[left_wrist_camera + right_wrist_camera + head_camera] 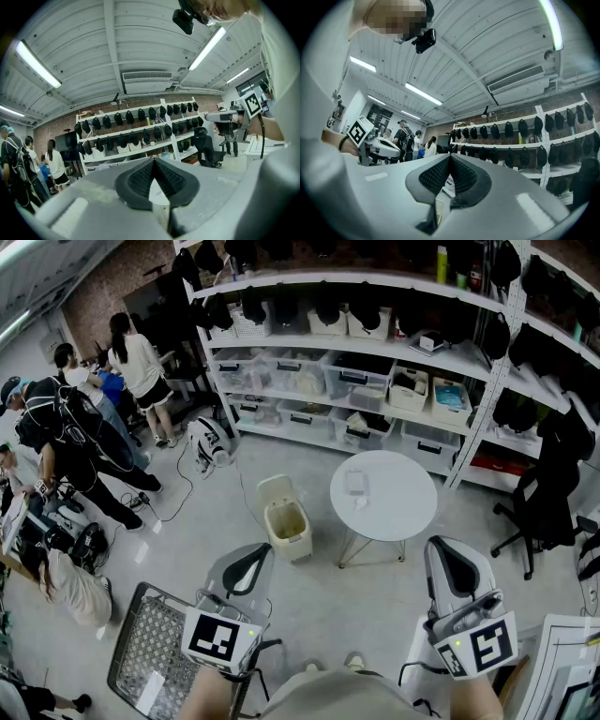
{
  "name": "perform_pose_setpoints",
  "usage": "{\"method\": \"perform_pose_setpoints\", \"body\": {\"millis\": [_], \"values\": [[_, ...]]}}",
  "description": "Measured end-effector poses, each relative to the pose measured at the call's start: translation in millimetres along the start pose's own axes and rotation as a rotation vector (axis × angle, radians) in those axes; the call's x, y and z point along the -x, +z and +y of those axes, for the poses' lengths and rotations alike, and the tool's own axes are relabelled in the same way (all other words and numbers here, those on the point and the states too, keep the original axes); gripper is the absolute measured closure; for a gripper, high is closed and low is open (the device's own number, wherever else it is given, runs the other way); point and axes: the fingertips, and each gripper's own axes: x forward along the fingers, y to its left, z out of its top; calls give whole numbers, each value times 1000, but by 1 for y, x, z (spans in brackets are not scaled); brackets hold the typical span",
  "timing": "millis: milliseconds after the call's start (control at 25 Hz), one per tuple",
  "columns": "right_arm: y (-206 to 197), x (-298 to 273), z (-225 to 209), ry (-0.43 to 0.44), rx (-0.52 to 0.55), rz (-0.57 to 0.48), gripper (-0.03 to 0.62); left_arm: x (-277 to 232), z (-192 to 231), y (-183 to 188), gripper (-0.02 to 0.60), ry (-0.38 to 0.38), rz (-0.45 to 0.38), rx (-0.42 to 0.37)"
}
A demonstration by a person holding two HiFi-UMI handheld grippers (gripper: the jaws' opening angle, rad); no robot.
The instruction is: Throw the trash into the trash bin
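Both are held out front, side by side, well apart and roughly level. The left gripper [249, 563] has its jaws pressed together, with nothing between them. Same on the right gripper [457, 568]: jaws closed tight, pads meeting, and empty.

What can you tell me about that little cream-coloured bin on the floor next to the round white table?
The trash bin is a small cream-coloured box with rounded corners, plastic by the look of it. Its lid is tipped up and back, so the mouth is open; what lies inside cannot be made out. It stands upright on the grey floor, just left of the round white table and apart from it. Nothing else touches it.
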Motion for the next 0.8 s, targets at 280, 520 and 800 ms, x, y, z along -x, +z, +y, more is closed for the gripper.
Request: {"method": "perform_pose_setpoints", "body": {"millis": [280,520,800], "values": [[-7,5,-13,18,-9,21,591,-10,-18,8,580,3,14,33],[-13,10,-23,31,-33,28,591,-16,-27,9,580,15,33,26],[-17,25,-45,40,-115,4,549,-28,-52,16,580,10,53,-12]]}}
